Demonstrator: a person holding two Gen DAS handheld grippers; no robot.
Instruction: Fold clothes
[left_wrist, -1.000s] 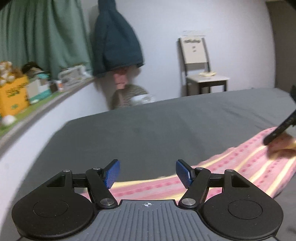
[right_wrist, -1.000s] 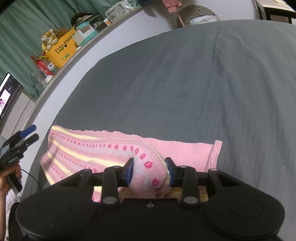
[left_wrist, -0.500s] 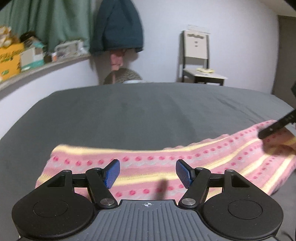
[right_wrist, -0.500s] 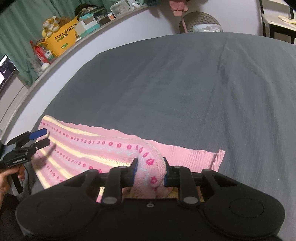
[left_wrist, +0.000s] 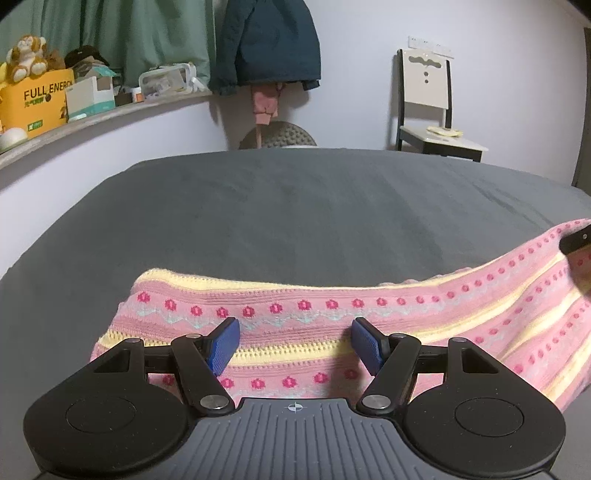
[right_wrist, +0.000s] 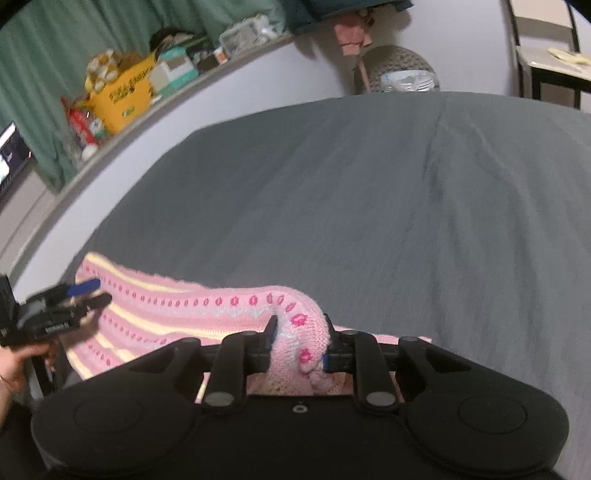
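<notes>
A wide bed with a dark grey sheet (left_wrist: 295, 206) fills most of both views, and behind it a pale wall carries a long shelf (left_wrist: 103, 114) with a yellow box (left_wrist: 33, 107), a plush toy (left_wrist: 26, 55) and other small things. A dark blue jacket (left_wrist: 266, 40) hangs on the wall before a green curtain (left_wrist: 147, 33), and a chair (left_wrist: 428, 107) stands at the far side of the bed. The pink knitted garment (left_wrist: 369, 317), with yellow stripes and rows of small red flowers, lies stretched across the near edge of the sheet. The right gripper (right_wrist: 298, 338) has just been closing its jaws, and they now pinch a bunched fold of the garment (right_wrist: 299, 332) and lift it a little off the sheet. The left gripper (left_wrist: 294, 345) hovers low over the other end of the garment with its blue pads (left_wrist: 223, 343) wide apart, and they hold nothing; in the right wrist view this gripper (right_wrist: 88, 293) appears at the left edge, held by a hand (right_wrist: 14, 365).
</notes>
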